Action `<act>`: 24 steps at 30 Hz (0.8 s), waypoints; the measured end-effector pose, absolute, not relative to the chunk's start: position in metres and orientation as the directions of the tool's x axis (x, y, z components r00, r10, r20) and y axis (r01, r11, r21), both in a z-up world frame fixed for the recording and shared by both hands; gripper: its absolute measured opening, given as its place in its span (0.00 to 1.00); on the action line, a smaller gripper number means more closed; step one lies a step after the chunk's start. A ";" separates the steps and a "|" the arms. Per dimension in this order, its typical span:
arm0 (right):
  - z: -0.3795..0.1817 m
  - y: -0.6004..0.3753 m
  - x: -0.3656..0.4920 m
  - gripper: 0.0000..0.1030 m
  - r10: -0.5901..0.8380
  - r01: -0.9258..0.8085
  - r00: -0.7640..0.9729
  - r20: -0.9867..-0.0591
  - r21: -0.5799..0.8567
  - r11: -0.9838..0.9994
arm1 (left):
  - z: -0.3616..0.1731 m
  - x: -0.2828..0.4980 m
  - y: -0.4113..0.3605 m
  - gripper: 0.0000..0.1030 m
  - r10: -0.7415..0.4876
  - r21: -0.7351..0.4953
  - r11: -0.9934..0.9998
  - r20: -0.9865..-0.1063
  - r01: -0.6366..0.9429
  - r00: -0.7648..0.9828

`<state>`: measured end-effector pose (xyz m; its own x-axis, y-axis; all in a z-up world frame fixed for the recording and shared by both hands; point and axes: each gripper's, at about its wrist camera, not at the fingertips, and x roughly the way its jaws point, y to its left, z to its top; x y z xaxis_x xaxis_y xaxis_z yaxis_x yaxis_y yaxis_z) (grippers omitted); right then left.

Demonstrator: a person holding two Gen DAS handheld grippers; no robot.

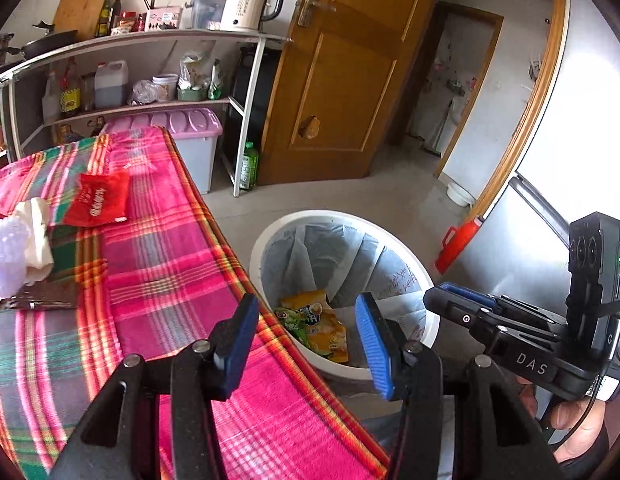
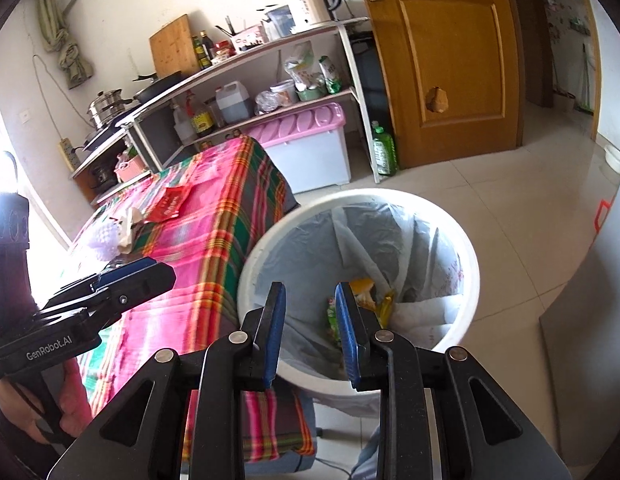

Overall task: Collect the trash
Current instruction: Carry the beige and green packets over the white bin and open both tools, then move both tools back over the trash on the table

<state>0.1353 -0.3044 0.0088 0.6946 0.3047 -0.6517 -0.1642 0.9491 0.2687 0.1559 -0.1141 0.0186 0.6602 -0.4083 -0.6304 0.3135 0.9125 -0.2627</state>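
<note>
— Left gripper (image 1: pixel 306 336)?
— Spread wide, nothing between the blue pads (image 1: pixel 373 344). Hanging over the edge of the plaid-covered table (image 1: pixel 182 248), partly above the white trash bin (image 1: pixel 262 240).
— And in the other view?
— Same left gripper (image 2: pixel 122 276) seen from the side, over the plaid cloth (image 2: pixel 214 240); gap there impossible to judge.
— Right gripper (image 2: pixel 310 332)?
— Parted too, a narrower gap, pinching nothing. Poised right over the bin's white rim (image 2: pixel 254 256). From the left camera, only its side (image 1: pixel 469 304) showing, beside the bin; fingers unreadable from there.
— Inside the bin?
— Lined with a pale plastic bag (image 1: pixel 349 248). At the bottom, a yellow-and-green snack wrapper (image 1: pixel 317 324), also visible past the right fingers (image 2: pixel 365 300).
— On the table?
— Red packet (image 1: pixel 98 200) lying flat. Nearer the left edge, a crumpled cream paper (image 1: pixel 38 232) touching something white and knobbly (image 1: pixel 6 256), too blurred to name. Just below those, a dark flat wrapper (image 1: pixel 46 296).
— Farther back?
— Shelf unit (image 1: pixel 150 40) with a white electric kettle (image 1: pixel 250 4) on top, bottles beneath. Lilac-lidded storage box (image 1: pixel 190 128) against the table's far end. Brown wooden door (image 1: pixel 341 72), a green bottle (image 1: pixel 248 166) on the floor near it.
</note>
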 end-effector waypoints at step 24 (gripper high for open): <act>0.037 -0.204 0.115 0.35 0.412 -0.364 0.664 -0.624 0.213 0.907 | 0.032 0.097 0.004 0.51 -0.239 -0.259 0.960 -0.573 0.103 0.784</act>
